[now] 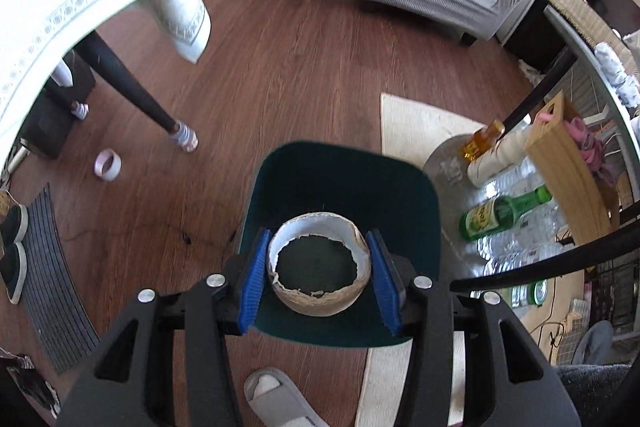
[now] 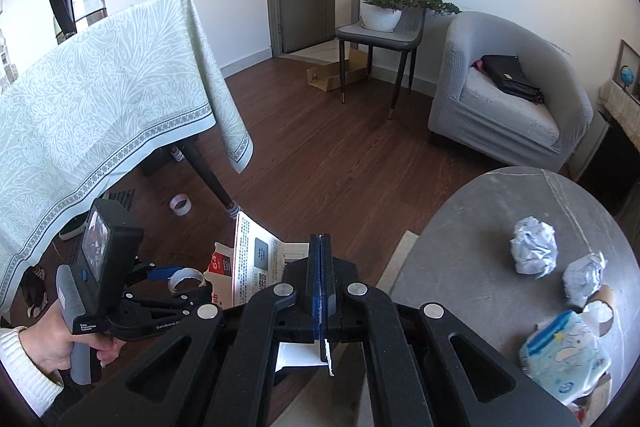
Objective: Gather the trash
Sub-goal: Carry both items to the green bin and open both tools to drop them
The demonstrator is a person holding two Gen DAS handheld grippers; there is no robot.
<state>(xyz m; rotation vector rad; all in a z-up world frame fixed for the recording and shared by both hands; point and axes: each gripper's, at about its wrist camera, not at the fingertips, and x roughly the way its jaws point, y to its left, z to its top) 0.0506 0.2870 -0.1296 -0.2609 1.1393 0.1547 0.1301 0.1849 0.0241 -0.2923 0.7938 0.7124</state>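
My left gripper (image 1: 318, 277) is shut on a torn cardboard tape roll core (image 1: 318, 267) and holds it above a dark green bin (image 1: 344, 179) on the floor. In the right wrist view the left gripper (image 2: 176, 277) and the roll core (image 2: 186, 277) show at lower left. My right gripper (image 2: 320, 291) is shut on a flattened printed carton (image 2: 260, 259) that sticks out to the left. Two crumpled paper balls (image 2: 534, 245), a second cardboard roll (image 2: 598, 309) and a blue tissue pack (image 2: 564, 355) lie on the round grey table (image 2: 460, 247).
A table with a pale green cloth (image 2: 100, 107) stands at the left. A tape roll (image 2: 180, 205) lies on the floor. A grey armchair (image 2: 508, 95) and a chair with a plant (image 2: 384, 23) stand at the back. Bottles (image 1: 500, 213) and a slipper (image 1: 276, 399) lie near the bin.
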